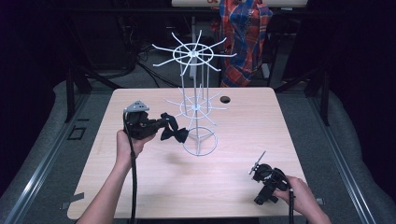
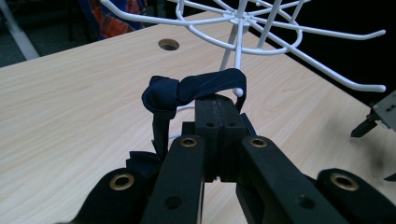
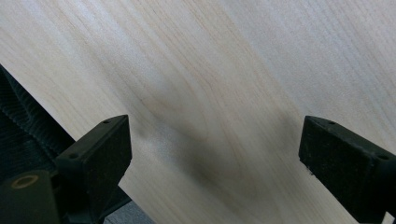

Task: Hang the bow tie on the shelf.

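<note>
A light wooden table (image 1: 243,140) fills the middle of the frame, a small round hole (image 1: 225,99) near its far edge. Beyond it, at top centre, hangs a plaid cloth (image 1: 243,32) — red, blue and orange — against dark surroundings; grey floor (image 1: 42,154) flanks both sides.

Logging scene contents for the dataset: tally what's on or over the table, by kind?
Grippers: 2, left gripper and right gripper
White wire rack: 1
Dark blue bow tie: 1, clamped in the left gripper beside the rack
Total: 4
</note>
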Demonstrator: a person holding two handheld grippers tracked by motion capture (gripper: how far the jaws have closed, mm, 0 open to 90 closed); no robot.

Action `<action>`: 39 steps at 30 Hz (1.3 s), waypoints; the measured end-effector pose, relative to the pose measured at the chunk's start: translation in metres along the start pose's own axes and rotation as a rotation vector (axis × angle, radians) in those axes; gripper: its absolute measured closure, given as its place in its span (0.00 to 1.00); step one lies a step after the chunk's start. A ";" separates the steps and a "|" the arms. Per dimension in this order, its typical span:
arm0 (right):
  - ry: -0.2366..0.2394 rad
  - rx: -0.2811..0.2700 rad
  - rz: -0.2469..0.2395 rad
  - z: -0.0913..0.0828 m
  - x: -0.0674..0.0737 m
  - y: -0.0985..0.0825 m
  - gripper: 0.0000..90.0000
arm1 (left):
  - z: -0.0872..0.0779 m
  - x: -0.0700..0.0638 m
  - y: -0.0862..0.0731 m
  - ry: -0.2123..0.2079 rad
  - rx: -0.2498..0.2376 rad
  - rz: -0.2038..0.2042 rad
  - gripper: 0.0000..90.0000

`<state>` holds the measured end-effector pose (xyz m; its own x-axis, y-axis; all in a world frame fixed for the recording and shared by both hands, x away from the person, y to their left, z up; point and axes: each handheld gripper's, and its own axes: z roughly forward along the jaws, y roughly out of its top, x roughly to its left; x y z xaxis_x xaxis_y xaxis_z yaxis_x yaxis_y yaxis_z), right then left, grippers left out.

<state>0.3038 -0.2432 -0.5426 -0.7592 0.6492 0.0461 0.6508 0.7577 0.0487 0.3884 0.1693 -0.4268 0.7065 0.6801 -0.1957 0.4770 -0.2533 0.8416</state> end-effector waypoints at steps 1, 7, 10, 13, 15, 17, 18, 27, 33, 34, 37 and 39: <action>0.000 0.000 -0.001 0.000 0.000 0.000 0.10 | 0.000 -0.001 0.000 0.005 0.002 0.002 1.00; 0.004 0.005 0.002 0.000 0.001 0.000 0.10 | 0.003 -0.001 -0.001 0.001 -0.007 -0.004 1.00; 0.012 0.006 0.002 0.000 0.001 0.001 0.10 | 0.006 -0.002 -0.003 -0.005 -0.008 -0.004 1.00; 0.016 -0.003 0.009 0.000 0.001 0.001 0.10 | 0.010 -0.003 -0.004 -0.015 -0.001 0.002 1.00; 0.016 -0.003 0.008 0.000 0.001 0.000 0.10 | 0.012 -0.004 -0.005 -0.021 -0.002 0.001 1.00; 0.020 -0.006 0.009 0.001 0.001 0.000 0.10 | 0.014 -0.005 -0.005 -0.025 -0.007 0.004 1.00; 0.014 -0.001 0.007 0.000 0.001 0.001 0.10 | 0.015 -0.005 -0.005 -0.025 -0.010 0.000 1.00; 0.009 0.013 -0.003 -0.001 0.000 0.001 0.10 | 0.021 -0.006 -0.007 -0.044 -0.028 -0.015 0.99; 0.004 0.006 0.000 0.000 0.001 0.000 0.10 | 0.021 -0.006 -0.008 -0.041 -0.048 -0.010 0.95; 0.008 0.002 0.004 0.000 0.001 0.000 0.10 | 0.021 -0.006 -0.008 -0.040 -0.046 -0.009 0.95; 0.012 0.008 -0.001 0.000 0.001 0.001 0.10 | 0.023 -0.007 -0.009 -0.045 -0.048 -0.014 0.94; 0.013 0.005 0.005 0.000 0.001 0.001 0.10 | 0.024 -0.007 -0.009 -0.049 -0.048 -0.020 0.94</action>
<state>0.3031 -0.2418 -0.5426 -0.7559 0.6520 0.0590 0.6544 0.7549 0.0433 0.3918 0.1500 -0.4454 0.7223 0.6499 -0.2365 0.4666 -0.2055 0.8603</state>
